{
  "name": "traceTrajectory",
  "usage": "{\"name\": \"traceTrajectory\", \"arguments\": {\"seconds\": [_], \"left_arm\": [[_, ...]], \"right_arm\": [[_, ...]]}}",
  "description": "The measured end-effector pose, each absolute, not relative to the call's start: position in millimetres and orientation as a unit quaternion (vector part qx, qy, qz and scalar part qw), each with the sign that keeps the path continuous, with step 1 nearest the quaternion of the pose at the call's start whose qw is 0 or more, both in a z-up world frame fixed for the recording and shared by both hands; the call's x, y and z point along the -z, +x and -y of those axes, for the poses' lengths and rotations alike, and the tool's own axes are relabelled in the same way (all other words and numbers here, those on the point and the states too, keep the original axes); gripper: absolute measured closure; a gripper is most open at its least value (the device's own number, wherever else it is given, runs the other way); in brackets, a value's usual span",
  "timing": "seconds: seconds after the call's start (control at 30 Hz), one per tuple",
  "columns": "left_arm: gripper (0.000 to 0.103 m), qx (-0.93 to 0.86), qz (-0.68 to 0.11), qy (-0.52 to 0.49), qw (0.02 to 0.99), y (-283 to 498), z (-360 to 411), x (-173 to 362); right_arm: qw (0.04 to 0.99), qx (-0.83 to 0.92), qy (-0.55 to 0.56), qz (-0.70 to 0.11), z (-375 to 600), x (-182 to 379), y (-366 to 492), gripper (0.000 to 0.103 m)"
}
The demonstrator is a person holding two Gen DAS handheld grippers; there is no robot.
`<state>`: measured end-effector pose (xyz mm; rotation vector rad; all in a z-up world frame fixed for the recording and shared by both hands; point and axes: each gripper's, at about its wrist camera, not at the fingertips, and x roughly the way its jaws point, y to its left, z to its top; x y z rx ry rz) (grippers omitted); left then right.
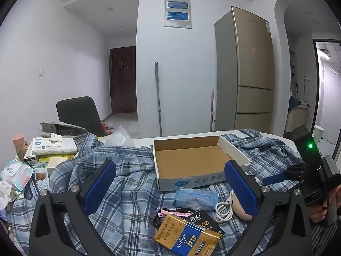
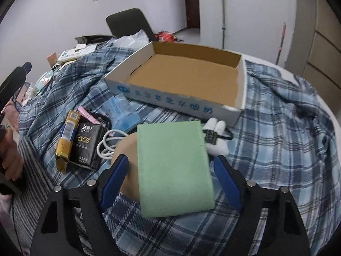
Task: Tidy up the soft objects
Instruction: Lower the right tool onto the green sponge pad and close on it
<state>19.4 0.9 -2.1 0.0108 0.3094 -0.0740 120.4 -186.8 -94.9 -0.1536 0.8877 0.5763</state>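
Soft objects: none is in the cardboard box point(image 2: 183, 81) yet; its brown floor is bare in both views. The box sits on the plaid cloth point(image 2: 277, 128), at the far side of the pile.

The green sponge point(image 2: 173, 168) lies flat between the pads of my right gripper point(image 2: 170, 177). The jaws are spread wider than the sponge, with a gap showing on each side, so nothing is gripped. Beneath it is a tan rounded object point(image 2: 125, 149); just beyond it a white plush toy point(image 2: 216, 136) lies against the box's near wall.

To the left, near: blue tissue pack point(image 2: 121, 113), black tissue pack point(image 2: 86, 143), gold packet point(image 2: 66, 136), white cable point(image 2: 106, 143).

My left gripper point(image 1: 170, 183) hovers over the cloth, jaws wide apart, empty.

Judgement: task at its start. Everything soft is left to box, the sponge likely first.
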Motion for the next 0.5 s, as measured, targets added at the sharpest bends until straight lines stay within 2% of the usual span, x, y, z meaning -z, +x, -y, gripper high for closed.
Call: {"name": "traceTrajectory", "arguments": {"seconds": [0.5], "left_arm": [[0.000, 0.035, -0.175, -0.014, 0.984, 27.1, -7.3, 5.9]], "right_arm": [[0.836, -0.292, -0.032, -0.464, 193.6, 102.5, 143.0, 0.023]]}}
